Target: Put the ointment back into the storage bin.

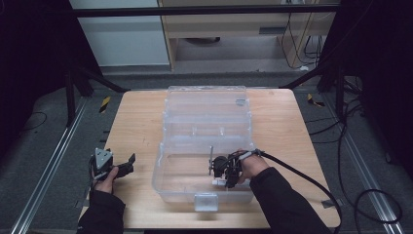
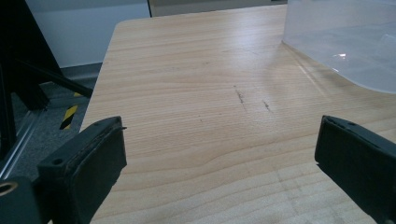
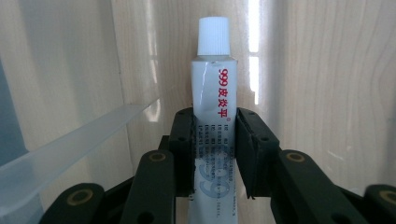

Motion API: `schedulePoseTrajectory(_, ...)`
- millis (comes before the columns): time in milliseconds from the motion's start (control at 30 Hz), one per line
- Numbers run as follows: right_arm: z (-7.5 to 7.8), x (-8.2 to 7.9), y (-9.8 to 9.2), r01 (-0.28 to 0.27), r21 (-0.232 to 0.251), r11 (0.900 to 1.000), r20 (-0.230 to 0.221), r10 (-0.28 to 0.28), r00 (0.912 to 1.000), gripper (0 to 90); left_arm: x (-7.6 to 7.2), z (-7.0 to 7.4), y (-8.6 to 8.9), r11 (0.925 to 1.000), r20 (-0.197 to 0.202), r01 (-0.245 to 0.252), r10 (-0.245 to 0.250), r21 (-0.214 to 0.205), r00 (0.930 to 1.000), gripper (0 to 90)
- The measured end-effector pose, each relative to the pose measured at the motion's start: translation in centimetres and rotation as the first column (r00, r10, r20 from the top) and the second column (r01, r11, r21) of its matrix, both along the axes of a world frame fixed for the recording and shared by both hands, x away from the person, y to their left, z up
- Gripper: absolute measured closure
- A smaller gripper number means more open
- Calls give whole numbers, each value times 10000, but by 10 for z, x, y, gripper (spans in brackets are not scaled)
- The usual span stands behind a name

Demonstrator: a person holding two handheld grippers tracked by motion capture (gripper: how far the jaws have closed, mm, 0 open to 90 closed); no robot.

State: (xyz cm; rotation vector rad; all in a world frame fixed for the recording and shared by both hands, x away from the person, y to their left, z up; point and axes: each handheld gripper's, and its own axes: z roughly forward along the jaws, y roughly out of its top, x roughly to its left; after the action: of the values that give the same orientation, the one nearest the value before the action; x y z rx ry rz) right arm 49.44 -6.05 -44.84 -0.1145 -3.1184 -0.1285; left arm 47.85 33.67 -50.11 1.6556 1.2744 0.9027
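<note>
High view: wooden table (image 1: pixel 141 122) with a clear plastic box (image 1: pixel 204 141) in the middle, lid swung open toward the far side, latch tab at the near wall. Left gripper (image 1: pixel 127 162) sits over bare wood to the left of the box, well apart from it, held in the person's left hand (image 1: pixel 104 183), grey three-cornered plate on top. Right gripper (image 1: pixel 220 171) is inside the box's near compartment, right hand (image 1: pixel 253 165) over the box's right part, cable trailing off to the right. From above, what the right one grips is only a small pale sliver at the jaws, too small to identify. Right gripper view resolves it: a white tube (image 3: pixel 215 112) with a ribbed white cap and red print "999" plus red characters, clamped at mid-body between the two black jaws of the right gripper (image 3: pixel 215 154), cap end pointing away from the camera. Wood grain shows through the clear box floor behind it; a frosted divider rib (image 3: pixel 74 140) runs at the left. Left gripper view: jaws spread wide, nothing between them, the left gripper (image 2: pixel 219 158) over bare table (image 2: pixel 201 70) with a few dark scuffs. Box corner (image 2: pixel 345 42) shows at upper right of that view, apart from the jaws. That view also shows the table's left edge with floor and a yellow-black tape strip (image 2: pixel 69 115) beyond.
</note>
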Motion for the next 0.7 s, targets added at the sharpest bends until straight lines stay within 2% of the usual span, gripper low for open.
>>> schedulePoseTrajectory(500, -6, 0, -1, 174, 12, 9998, 62, -174, 9998, 685, 0, 0, 0, 10000, 2, -3, 3, 3, 10000, 15)
schedulePoseTrajectory(700, -6, 0, -2, 203, -127, 9997, 57, -202, 9998, 672, 0, 0, 0, 10000, -4, -3, 3, 2, 10000, 15)
